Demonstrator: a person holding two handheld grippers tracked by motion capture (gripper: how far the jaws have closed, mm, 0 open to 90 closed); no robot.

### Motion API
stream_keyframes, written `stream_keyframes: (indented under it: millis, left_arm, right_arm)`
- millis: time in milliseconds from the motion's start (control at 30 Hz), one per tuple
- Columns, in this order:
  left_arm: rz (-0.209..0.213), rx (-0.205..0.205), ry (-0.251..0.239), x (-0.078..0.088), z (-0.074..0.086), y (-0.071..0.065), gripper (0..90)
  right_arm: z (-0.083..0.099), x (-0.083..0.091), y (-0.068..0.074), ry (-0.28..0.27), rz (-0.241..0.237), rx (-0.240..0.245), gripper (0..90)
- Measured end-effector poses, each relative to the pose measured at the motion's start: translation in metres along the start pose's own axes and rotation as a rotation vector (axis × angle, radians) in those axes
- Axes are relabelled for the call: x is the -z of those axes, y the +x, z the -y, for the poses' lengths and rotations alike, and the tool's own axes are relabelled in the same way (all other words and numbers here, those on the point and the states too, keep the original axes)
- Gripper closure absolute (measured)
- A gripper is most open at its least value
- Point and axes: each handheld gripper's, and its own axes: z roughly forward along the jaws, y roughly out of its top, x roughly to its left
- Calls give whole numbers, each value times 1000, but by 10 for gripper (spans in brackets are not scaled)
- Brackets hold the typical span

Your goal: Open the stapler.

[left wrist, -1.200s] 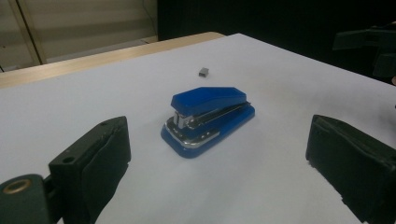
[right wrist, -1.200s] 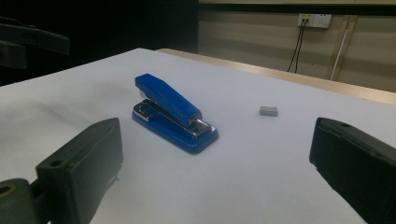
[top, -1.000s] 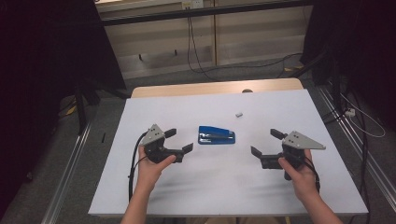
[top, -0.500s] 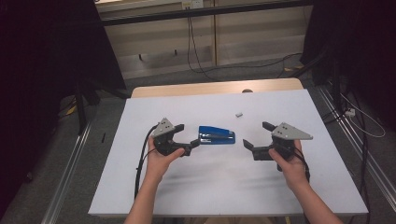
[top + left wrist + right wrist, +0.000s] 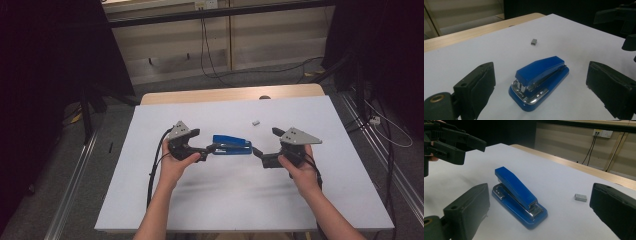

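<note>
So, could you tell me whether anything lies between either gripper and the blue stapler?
Nothing visible does. The stapler lies on bare white table between the open left gripper and open right gripper. The small staple block sits beyond it, off both paths.

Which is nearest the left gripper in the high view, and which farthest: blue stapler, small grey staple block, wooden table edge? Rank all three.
From the left gripper:
1. Blue stapler, just off its tips, mid-table.
2. Small grey staple block, beyond the stapler, toward the right.
3. Wooden table edge, along the far side.
</note>
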Motion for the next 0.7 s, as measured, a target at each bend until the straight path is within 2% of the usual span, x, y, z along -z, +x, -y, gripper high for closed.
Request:
stream_keyframes:
  millis: [100, 200, 467, 667, 700]
  left_arm:
    - [13, 5, 1, -5, 0, 2, 87]
    - [19, -17, 20, -8, -1, 4, 100]
    - [22, 4, 38, -18, 4, 15, 134]
    - [19, -15, 85, -32, 12, 19, 174]
    - [27, -8, 87, -34, 13, 19, 186]
  right_arm:
    - [-2, -2, -2, -7, 0, -11, 25]
    - [-4, -3, -3, -14, 2, -9, 25]
    - [-4, -9, -5, -8, -3, -20, 25]
    - [-2, -16, -7, 4, -7, -13, 25]
    - [-1, -17, -7, 7, -9, -16, 25]
